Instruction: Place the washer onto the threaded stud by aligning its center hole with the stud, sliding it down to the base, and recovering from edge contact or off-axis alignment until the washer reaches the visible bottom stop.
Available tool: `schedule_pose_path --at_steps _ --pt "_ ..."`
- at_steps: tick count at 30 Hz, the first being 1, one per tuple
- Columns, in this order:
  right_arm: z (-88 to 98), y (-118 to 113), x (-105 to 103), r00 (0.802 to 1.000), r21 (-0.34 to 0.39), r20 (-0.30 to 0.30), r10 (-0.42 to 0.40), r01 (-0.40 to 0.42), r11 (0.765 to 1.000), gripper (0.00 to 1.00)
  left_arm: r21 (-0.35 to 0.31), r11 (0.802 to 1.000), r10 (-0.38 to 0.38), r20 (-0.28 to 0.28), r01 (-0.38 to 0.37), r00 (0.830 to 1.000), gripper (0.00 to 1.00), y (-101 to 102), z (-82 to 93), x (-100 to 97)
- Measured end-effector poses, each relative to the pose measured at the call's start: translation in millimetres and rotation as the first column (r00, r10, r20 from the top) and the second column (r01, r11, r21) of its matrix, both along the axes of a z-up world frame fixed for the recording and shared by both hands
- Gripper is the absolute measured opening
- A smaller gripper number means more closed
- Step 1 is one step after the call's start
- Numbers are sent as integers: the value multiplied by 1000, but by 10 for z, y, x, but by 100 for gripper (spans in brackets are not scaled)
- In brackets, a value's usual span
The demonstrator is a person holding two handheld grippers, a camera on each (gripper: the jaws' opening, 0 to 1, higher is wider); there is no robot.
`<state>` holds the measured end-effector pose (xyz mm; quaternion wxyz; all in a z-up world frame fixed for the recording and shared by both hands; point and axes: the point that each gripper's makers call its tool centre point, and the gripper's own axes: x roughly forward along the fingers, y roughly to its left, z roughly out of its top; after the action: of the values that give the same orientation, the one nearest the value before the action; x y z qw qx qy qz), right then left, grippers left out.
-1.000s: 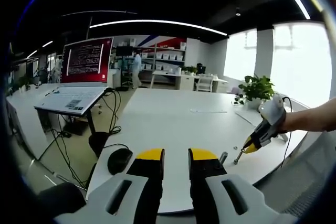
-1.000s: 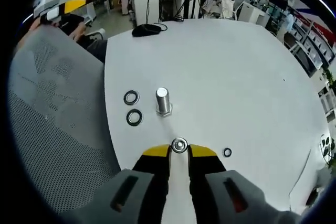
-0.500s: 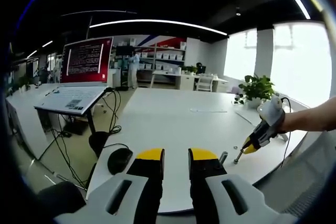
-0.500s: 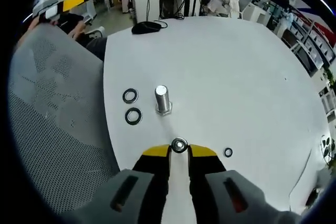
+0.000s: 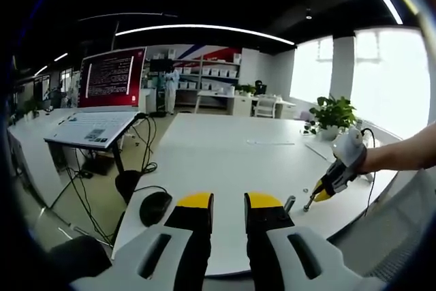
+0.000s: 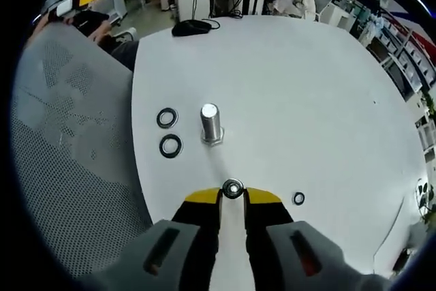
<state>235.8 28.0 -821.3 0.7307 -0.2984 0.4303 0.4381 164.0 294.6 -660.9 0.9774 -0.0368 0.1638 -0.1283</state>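
Observation:
In the right gripper view my right gripper is shut on a small silver washer, held above the white table. The threaded stud stands upright ahead, slightly left of the washer and apart from it. Two dark washers lie flat left of the stud, and another small one lies to the right of my jaws. In the left gripper view my left gripper stands open with nothing between its yellow-tipped jaws. The right gripper shows there at the right, held by a hand, near the stud.
A black mouse with its cable lies near the table's near-left edge. A mesh chair back stands left of the table. A laptop on a stand and a potted plant sit farther off. People are at desks beyond.
The right gripper view has shifted a little: the stud and the two dark washers now sit slightly higher and further left. The left gripper has not moved.

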Motion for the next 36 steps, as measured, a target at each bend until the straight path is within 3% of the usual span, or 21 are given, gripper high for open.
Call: schedule_pose_path --at_steps 15,17,18,21,36 --pt "-287 -29 -7 999 -57 -16 33 -34 998 14 1 1000 4 -3 -4 1000 16 -1 -4 -9" --pt "-338 -126 -25 997 -124 -28 76 -79 989 4 1 1000 4 -3 -4 1000 16 0 -4 -9" --pt "-350 -98 13 998 -104 -3 67 -67 992 3 1 1000 4 -3 -4 1000 16 1 -3 -9" --pt "-446 -121 -44 996 -103 -66 52 -59 993 3 1 1000 5 -2 -5 1000 16 2 -2 -9" --pt "-421 -347 -90 997 -101 -78 16 -24 995 4 0 1000 8 -1 -8 1000 16 8 -2 -4"
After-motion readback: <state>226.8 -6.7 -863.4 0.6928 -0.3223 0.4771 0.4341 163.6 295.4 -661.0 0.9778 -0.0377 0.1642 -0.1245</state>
